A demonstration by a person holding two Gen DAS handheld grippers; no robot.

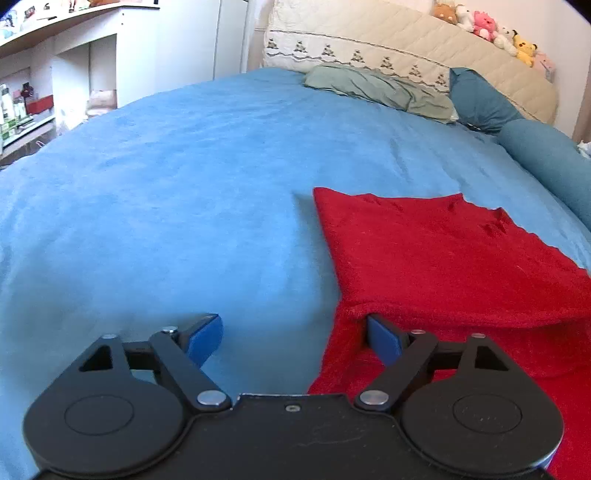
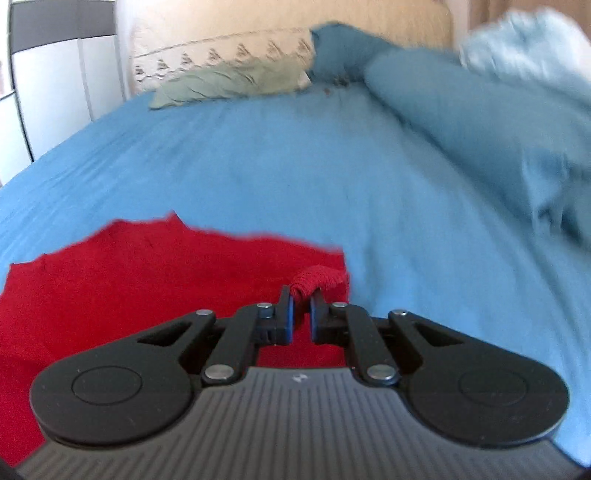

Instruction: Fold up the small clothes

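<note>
Two grippers work over a red garment (image 1: 454, 266) that lies spread on the blue bedspread (image 1: 166, 192) of a bed. The left gripper (image 1: 293, 338) is released, its blue-padded jaws standing wide apart at the garment's near left edge: one pad sits over the bare bedspread, the other just under a raised fold of the red cloth, with nothing between them. The right gripper (image 2: 302, 308) is clenched on a bunched corner of the red garment (image 2: 147, 280), and that pinched roll of knit fabric arches up past the jaws at the garment's right edge, lifted off the rest of the cloth. Beyond the garment, toward the cream quilted headboard (image 1: 388, 40), lie a crumpled grey-green cloth (image 1: 380, 88) and a dark teal pillow (image 1: 480, 99). Plush toys (image 1: 487, 27) line the top of the headboard, and white shelves (image 1: 74, 59) stand to the left of the bed.
</note>
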